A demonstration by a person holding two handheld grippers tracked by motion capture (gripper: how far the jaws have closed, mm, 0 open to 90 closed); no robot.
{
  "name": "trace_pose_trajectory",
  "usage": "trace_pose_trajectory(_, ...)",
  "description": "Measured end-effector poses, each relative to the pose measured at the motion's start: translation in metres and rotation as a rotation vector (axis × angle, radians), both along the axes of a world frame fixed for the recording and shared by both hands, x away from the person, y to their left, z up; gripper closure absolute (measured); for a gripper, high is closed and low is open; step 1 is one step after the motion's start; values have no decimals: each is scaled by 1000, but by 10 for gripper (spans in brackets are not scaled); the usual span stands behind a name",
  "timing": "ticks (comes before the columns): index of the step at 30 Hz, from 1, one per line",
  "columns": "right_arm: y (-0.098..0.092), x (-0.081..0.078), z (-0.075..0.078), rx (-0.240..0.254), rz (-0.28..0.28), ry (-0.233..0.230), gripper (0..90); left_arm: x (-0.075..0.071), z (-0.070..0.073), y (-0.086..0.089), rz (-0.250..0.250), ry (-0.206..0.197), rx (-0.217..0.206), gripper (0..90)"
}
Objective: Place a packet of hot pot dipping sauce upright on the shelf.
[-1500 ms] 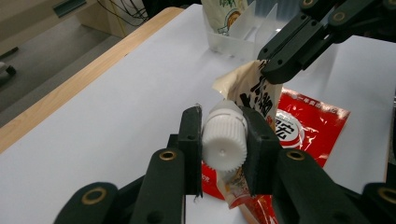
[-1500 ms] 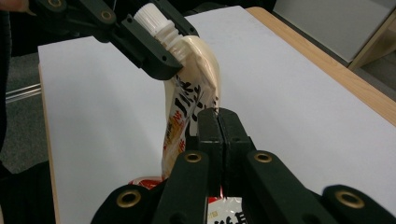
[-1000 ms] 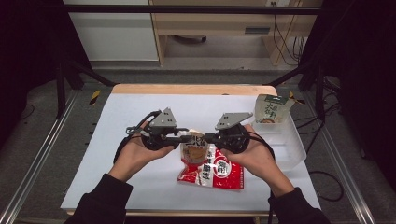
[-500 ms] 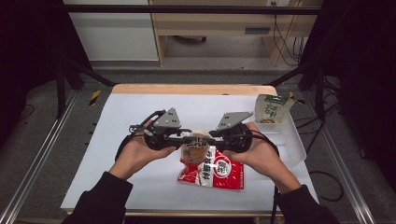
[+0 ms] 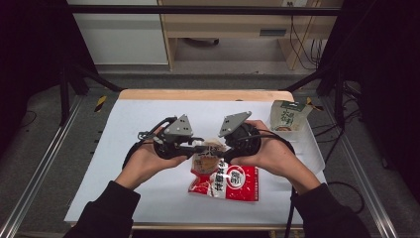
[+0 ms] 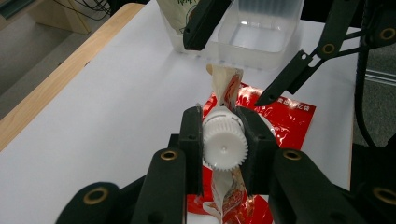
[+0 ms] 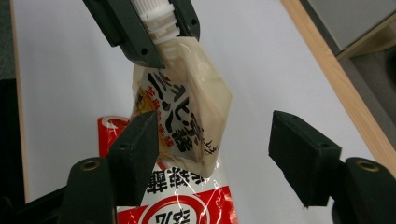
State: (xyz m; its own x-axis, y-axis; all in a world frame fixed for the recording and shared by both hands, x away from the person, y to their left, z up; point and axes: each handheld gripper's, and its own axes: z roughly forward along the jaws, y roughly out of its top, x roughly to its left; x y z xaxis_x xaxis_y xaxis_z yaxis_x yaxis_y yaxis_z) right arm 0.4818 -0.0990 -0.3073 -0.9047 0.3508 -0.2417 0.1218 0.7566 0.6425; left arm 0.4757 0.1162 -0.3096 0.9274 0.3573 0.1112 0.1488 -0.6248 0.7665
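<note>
Pouch (image 5: 208,157) hangs at frame centre, above the red packet (image 5: 225,182), its white cap (image 6: 224,142) pinched by the left gripper (image 5: 195,147). A second ago the right gripper (image 7: 212,144) clamped the pouch; its jaws have just been opening and now stand spread, one beside the pouch, not pressing. Hands hide the pouch's edges from above; the carton (image 5: 287,116) stays upper right.

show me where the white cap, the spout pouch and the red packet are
white cap (image 6: 224,142): left gripper view, its ribbed end face.
spout pouch (image 7: 196,105): right gripper view, its printed front.
red packet (image 5: 237,182): high view, its red face on the table.
</note>
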Motion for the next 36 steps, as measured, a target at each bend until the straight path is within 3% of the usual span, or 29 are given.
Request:
trace_pose_trajectory(7,8,3,2,-67,58,5,517,-1,-1,-2,-18,-1,7,734)
trace_pose_trajectory(13,10,3,2,-76,84,4,643,-1,-1,-3,-29,-2,0,733)
trace_pose_trajectory(21,10,1,3,-83,78,22,850,-1,-3,-4,-25,-11,-4,732)
trace_pose_trajectory(29,9,1,5,-99,64,26,878,1,-6,-5,-9,-12,-22,725)
trace_pose_trajectory(31,9,1,6,-97,62,24,879,1,-7,-5,-2,-8,-43,714)
trace_pose_trajectory(32,8,2,7,-105,60,18,881,1,-8,-5,1,-12,-47,625)
trace_pose_trajectory(33,8,2,7,-105,60,18,881,1,-8,-4,5,-16,-52,625)
trace_pose_trajectory(35,7,2,9,-111,53,11,882,-1,-9,-4,6,-23,-63,539)
trace_pose_trajectory(36,4,3,10,-114,48,4,882,-2,-10,-4,12,-26,-69,430)
